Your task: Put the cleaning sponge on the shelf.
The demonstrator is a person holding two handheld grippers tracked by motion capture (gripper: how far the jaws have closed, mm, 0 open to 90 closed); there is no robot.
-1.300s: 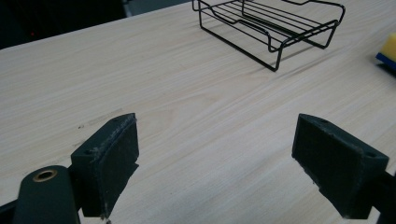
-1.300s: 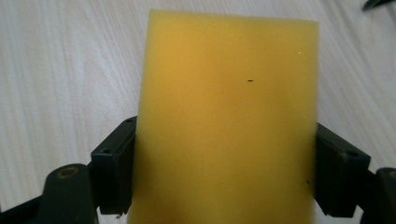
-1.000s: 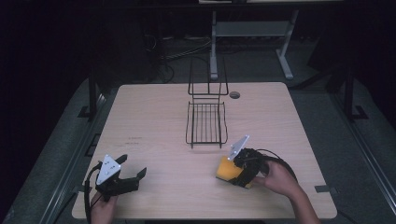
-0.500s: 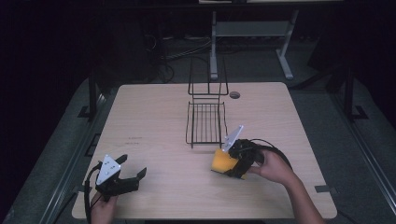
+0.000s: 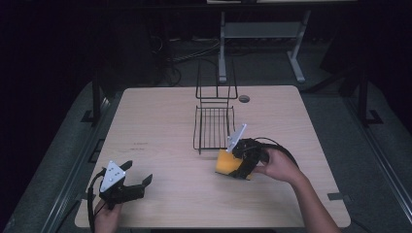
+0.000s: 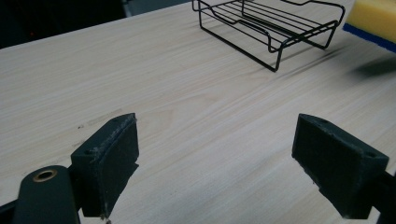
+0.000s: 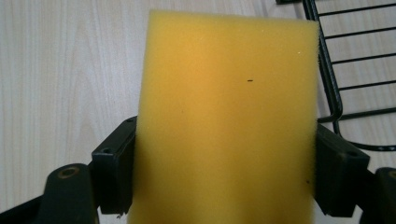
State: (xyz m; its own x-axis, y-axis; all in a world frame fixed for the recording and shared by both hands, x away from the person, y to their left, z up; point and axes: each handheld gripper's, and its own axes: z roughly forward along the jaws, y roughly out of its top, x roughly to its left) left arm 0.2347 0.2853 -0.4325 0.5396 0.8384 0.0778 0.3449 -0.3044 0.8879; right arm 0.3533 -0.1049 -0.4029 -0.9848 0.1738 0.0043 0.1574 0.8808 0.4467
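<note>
My right gripper [image 5: 233,164] is shut on a yellow sponge [image 5: 227,162] just in front of the black wire rack [image 5: 212,127] at the table's middle. In the right gripper view the sponge [image 7: 226,116] sits squeezed between both jaws, with the rack's wires [image 7: 348,79] at the upper right. In the left gripper view the sponge [image 6: 376,18] shows a blue underside at the top right corner. My left gripper [image 5: 137,175] rests open near the table's front left corner, with bare wood between its pads [image 6: 109,156].
The rack has an upright wire back [image 5: 216,82] on its far side. A round cable hole [image 5: 244,98] lies in the light wooden table [image 5: 155,126] behind the rack. A cable [image 5: 277,145] loops by the right hand. A metal stand [image 5: 262,34] is on the floor beyond.
My right gripper has carried the sponge up and to the left, closer to the rack's front edge. The left gripper has stayed where it was.
</note>
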